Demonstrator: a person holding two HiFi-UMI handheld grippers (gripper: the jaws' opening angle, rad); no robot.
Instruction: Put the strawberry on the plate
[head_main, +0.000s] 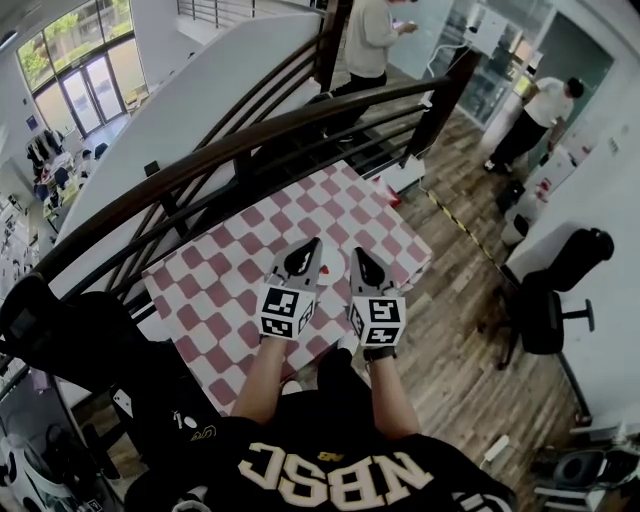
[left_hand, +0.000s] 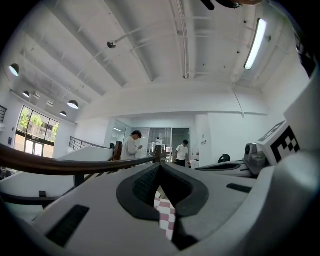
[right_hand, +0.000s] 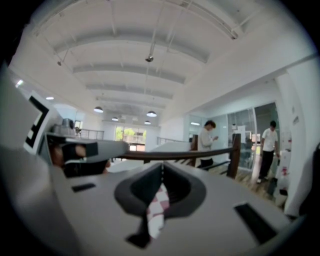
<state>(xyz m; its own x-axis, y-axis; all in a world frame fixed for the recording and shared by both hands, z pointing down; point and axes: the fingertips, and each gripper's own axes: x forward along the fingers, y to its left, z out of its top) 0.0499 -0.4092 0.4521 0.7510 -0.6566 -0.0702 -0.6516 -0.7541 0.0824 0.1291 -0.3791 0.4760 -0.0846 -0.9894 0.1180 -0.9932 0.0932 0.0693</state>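
Observation:
Both grippers hover side by side over the near part of a red-and-white checked table (head_main: 250, 270), pointing away from me. My left gripper (head_main: 312, 244) is shut, its fingertips meeting (left_hand: 160, 164) with nothing between them. My right gripper (head_main: 358, 253) is shut too, its tips together (right_hand: 162, 165) and empty. Checked cloth shows through the gap under each pair of jaws. A small pale patch (head_main: 331, 267) lies on the table between the two grippers, mostly hidden by them. I cannot make out a strawberry or a plate in any view.
A dark wooden railing (head_main: 250, 140) runs along the table's far side. A black office chair (head_main: 560, 290) stands on the wood floor to the right, and a dark bulky object (head_main: 70, 330) sits at the left. Two people (head_main: 372, 40) (head_main: 535, 120) stand far behind.

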